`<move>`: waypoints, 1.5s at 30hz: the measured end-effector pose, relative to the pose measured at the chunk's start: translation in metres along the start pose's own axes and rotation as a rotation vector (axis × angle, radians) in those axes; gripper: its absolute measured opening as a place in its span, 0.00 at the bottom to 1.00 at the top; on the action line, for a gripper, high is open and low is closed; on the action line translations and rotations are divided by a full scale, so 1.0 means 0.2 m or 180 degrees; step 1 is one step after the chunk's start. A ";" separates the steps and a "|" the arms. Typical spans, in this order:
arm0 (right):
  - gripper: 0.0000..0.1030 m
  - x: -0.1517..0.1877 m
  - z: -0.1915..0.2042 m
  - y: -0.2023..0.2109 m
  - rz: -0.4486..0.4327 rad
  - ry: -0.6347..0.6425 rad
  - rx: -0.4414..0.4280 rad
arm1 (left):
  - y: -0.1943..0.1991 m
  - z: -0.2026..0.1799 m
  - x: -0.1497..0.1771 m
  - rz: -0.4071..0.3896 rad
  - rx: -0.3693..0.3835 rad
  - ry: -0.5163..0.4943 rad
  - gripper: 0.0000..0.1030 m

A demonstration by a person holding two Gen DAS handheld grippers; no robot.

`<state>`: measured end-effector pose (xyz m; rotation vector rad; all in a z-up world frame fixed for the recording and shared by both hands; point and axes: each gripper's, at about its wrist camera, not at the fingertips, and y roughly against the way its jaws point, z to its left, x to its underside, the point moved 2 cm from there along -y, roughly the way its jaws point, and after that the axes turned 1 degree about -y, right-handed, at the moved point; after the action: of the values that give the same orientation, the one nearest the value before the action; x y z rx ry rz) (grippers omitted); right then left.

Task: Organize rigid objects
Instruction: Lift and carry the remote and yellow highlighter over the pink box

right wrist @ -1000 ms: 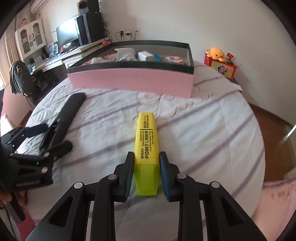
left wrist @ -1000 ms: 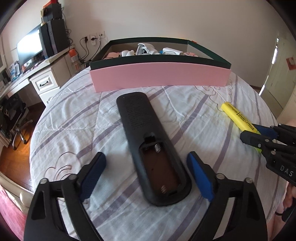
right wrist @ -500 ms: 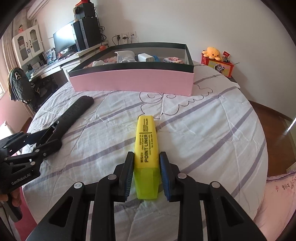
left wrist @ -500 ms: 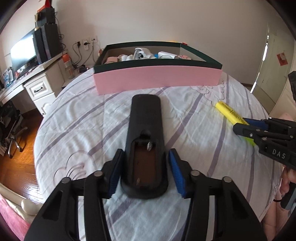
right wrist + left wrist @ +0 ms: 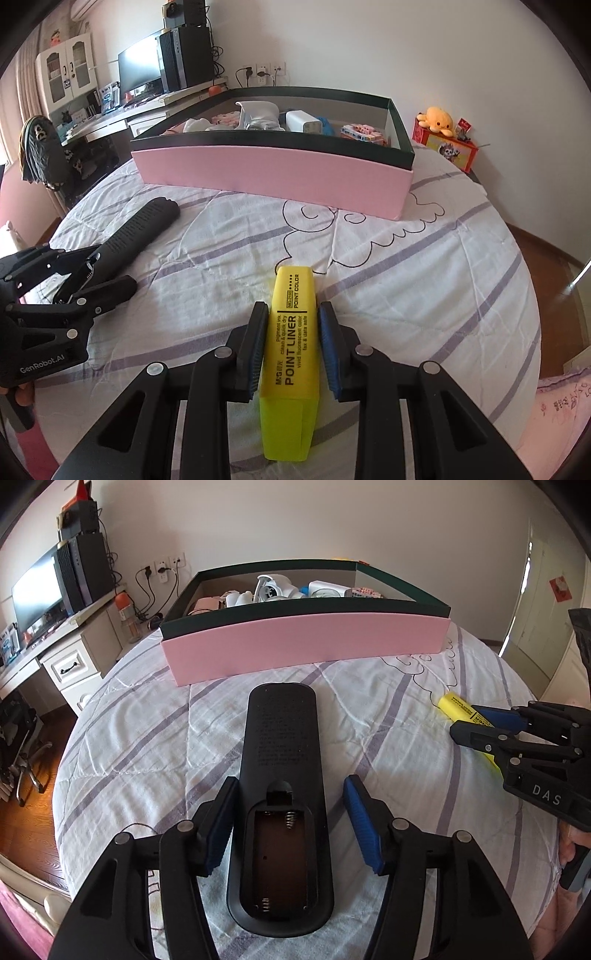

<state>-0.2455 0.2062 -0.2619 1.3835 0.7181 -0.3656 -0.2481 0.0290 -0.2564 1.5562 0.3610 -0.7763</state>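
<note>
Striped quilt on the bed [image 5: 140,738], pink box [image 5: 306,642] at the far end with odds and ends inside. Black remote [image 5: 282,775] lies back-up, battery bay bare, between the left tool's [image 5: 291,821] jaws, which just widened; right pad's clear. Right tool [image 5: 291,345] is clamped on the yellow highlighter [image 5: 291,339].

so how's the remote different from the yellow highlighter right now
The remote is black, long and wide, back up with its battery bay open and empty; the highlighter is yellow, short, label up. The left gripper straddles the remote with a gap on its right side; the right gripper is clamped on the highlighter. Both point toward the pink box.
</note>
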 end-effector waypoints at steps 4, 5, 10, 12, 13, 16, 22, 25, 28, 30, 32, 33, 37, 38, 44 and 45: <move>0.28 0.00 0.00 0.00 -0.0014 -0.0013 -0.0014 | 0.01 0.00 0.01 -0.0045 -0.0018 -0.0003 0.52; 0.28 0.01 0.00 0.00 -0.0016 -0.0013 -0.0013 | 0.01 -0.01 0.01 -0.0053 -0.0016 -0.0017 0.49; 0.28 0.00 -0.01 0.01 -0.0022 -0.0026 -0.0025 | 0.02 -0.03 0.02 -0.0113 -0.0102 -0.0099 0.43; 0.28 0.00 -0.01 0.01 -0.0029 -0.0037 -0.0029 | 0.03 -0.04 0.02 -0.0121 -0.0123 -0.0128 0.43; 0.28 0.01 -0.01 0.01 -0.0031 -0.0030 -0.0023 | 0.03 -0.03 0.02 -0.0118 -0.0120 -0.0121 0.43; 0.27 0.01 0.00 0.01 -0.0033 0.0000 0.0005 | 0.02 -0.02 0.02 -0.0113 -0.0084 -0.0077 0.43; 0.26 0.02 0.03 0.01 -0.0057 0.0100 0.0125 | 0.03 -0.03 0.02 -0.0137 -0.0126 -0.0102 0.43; 0.26 0.02 0.04 0.02 -0.0075 0.0159 0.0200 | 0.04 -0.03 0.02 -0.0162 -0.0129 -0.0089 0.43; 0.26 0.02 0.05 0.02 -0.0079 0.0181 0.0219 | 0.04 -0.04 0.03 -0.0183 -0.0127 -0.0108 0.43; 0.25 0.03 0.04 0.02 -0.0084 0.0179 0.0215 | 0.05 -0.04 0.03 -0.0193 -0.0093 -0.0114 0.43; 0.25 0.03 0.05 0.03 -0.0092 0.0181 0.0211 | 0.05 -0.03 0.03 -0.0196 -0.0038 -0.0095 0.43; 0.25 0.03 0.04 0.03 -0.0091 0.0181 0.0203 | 0.05 -0.03 0.03 -0.0189 0.0000 -0.0082 0.43; 0.26 0.02 0.02 0.03 -0.0093 0.0100 0.0084 | 0.05 -0.02 0.02 -0.0162 0.0052 -0.0078 0.43; 0.26 0.02 0.01 0.03 -0.0084 0.0070 0.0031 | 0.05 -0.03 0.02 -0.0161 0.0053 -0.0076 0.43; 0.26 0.03 0.00 0.06 -0.0075 -0.0048 -0.0218 | 0.07 -0.02 0.03 -0.0126 0.0219 -0.0040 0.43; 0.26 0.03 0.00 0.06 -0.0069 -0.0066 -0.0264 | 0.08 -0.02 0.03 -0.0137 0.0260 -0.0022 0.43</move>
<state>-0.2337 0.2092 -0.2560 1.2930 0.7240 -0.3628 -0.2326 0.0285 -0.2481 1.6264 0.3626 -0.8386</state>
